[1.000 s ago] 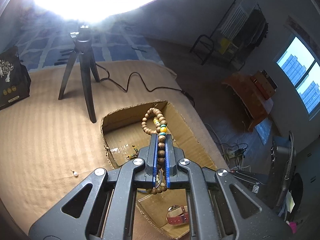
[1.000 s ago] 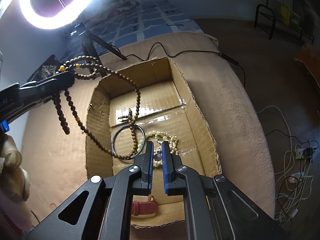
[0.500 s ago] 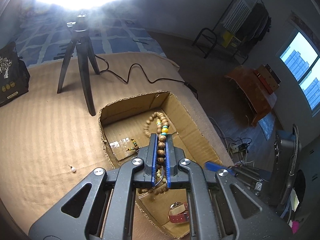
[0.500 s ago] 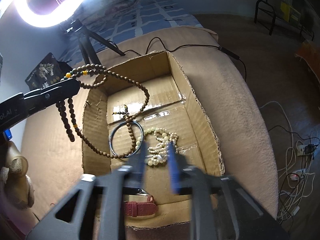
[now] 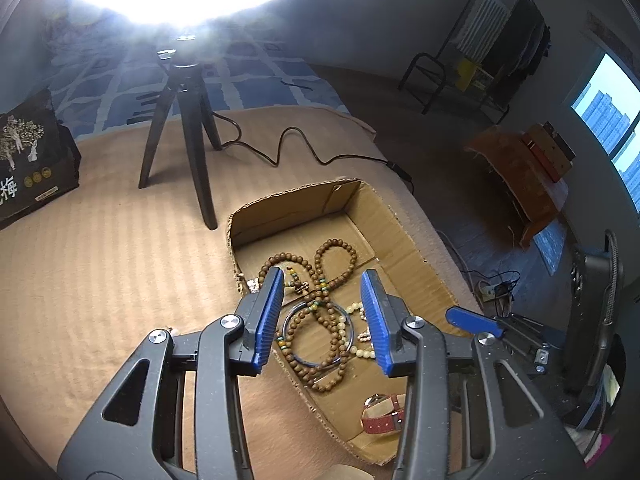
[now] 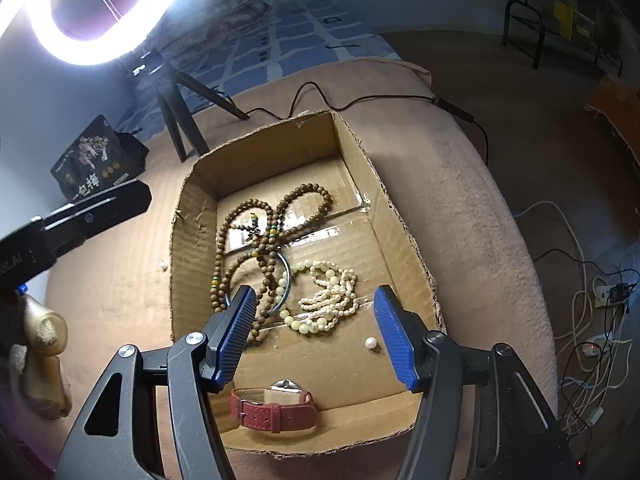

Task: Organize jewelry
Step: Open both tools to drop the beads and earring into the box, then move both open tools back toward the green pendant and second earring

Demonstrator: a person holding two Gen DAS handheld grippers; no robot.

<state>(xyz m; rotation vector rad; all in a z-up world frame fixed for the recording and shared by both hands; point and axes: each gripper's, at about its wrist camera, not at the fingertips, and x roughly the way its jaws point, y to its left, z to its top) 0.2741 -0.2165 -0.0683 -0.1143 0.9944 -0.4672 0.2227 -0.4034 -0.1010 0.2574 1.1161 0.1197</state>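
Tan ribbed blanket (image 6: 460, 208) covers what looks like a bed, w/ a ring light (image 6: 86, 20) on a tripod (image 5: 184, 136) near its far edge and a black printed bag (image 6: 94, 158) at the far left. Cardboard box (image 6: 396, 236) sits toward the right edge of the blanket, lid off.

Box contents: wooden bead mala (image 6: 276, 220) sprawled in loops over the far-left half, partly draped over a thin metal bangle (image 6: 286, 276); pearl-and-pale-bead strands (image 6: 326, 300) heaped mid-box, touching the bangle; 1 loose pearl (image 6: 371, 343) near the right wall; red-strap watch (image 6: 276, 404) at the near wall. 1 more small pearl (image 6: 162, 265) lies on the blanket just outside the left wall.

Left gripper (image 5: 324, 312) hovers over the box, jaws wide apart, holding nothing. Right gripper (image 6: 314, 334) likewise: spread wide, empty, above the near half.

Handling, as a guess: strands are light, limp, prone to tangle; pinch a bunched section, not 1 bead. Loose pearls are tiny, round, likely to roll or squirt out, so close slowly. Bangle is stiff; take it by the rim. Watch is best taken by the strap.
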